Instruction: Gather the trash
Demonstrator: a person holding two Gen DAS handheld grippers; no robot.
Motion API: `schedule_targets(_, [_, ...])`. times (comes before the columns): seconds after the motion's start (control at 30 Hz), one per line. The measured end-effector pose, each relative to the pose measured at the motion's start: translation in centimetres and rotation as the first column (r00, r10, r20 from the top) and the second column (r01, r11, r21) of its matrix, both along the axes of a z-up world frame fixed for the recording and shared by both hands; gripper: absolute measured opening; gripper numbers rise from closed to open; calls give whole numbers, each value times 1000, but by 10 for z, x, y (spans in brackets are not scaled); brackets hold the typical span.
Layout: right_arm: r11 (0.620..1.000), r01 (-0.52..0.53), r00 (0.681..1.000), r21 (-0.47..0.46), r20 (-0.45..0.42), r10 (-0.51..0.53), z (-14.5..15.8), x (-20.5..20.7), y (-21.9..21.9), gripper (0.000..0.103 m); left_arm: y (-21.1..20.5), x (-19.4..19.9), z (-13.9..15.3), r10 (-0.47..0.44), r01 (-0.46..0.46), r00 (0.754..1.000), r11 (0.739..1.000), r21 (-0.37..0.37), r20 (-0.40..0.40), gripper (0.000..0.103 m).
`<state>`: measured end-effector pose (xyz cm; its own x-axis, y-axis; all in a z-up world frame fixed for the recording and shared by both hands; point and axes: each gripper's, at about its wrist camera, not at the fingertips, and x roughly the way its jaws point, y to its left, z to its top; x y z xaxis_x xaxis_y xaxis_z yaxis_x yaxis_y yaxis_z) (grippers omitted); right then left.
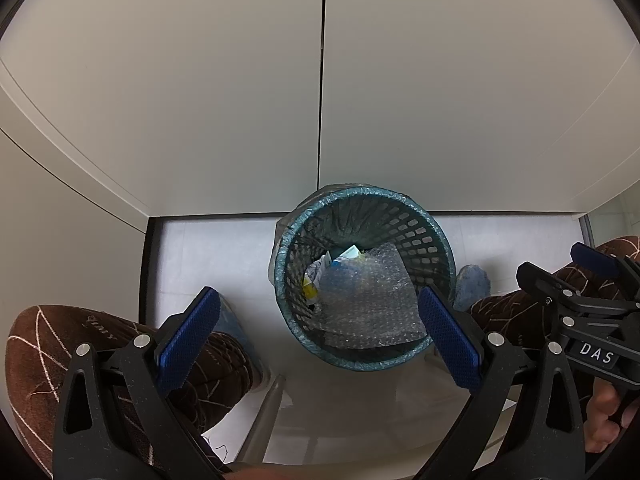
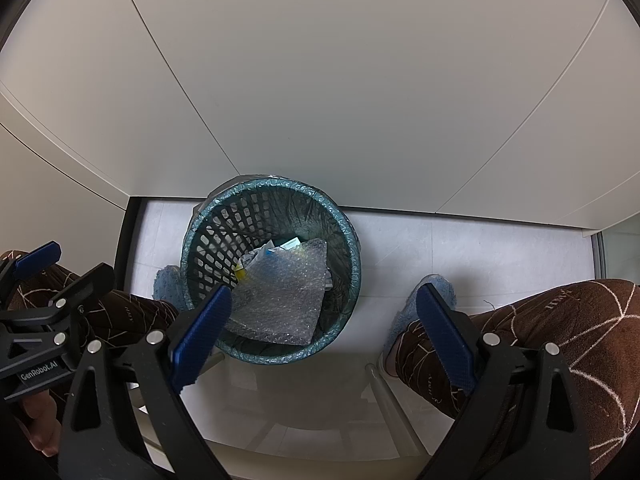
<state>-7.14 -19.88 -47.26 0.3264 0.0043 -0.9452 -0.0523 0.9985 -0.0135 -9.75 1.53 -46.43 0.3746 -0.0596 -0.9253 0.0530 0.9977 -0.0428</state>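
A dark mesh waste basket (image 1: pixel 416 224) (image 2: pixel 236 216) with a blue-green liner stands on the pale floor against the white cabinet. Inside lie a sheet of bubble wrap (image 1: pixel 372 300) (image 2: pixel 284 300) and paper and carton scraps (image 1: pixel 320 272) (image 2: pixel 280 246). My left gripper (image 1: pixel 320 336) hangs open above the basket's near rim, nothing between its blue pads (image 1: pixel 188 340). My right gripper (image 2: pixel 324 336) is open too, its left pad (image 2: pixel 200 340) over the rim, empty. Each gripper shows at the edge of the other's view, the right one (image 1: pixel 588 276) and the left one (image 2: pixel 40 280).
White cabinet doors (image 1: pixel 320 80) rise behind the basket. The person's legs in brown patterned trousers (image 1: pixel 60 360) (image 2: pixel 560 340) and blue fuzzy slippers (image 1: pixel 472 284) (image 2: pixel 436 292) flank the basket. A pale chair frame (image 2: pixel 384 400) lies below the grippers.
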Motion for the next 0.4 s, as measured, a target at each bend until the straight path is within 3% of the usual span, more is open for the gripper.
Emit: schedule_targets(0.4, [1000,-1,1000,0,0,1,0,0,0,90,5,2,-1,8,-8,1000,1000,-9,-6,97])
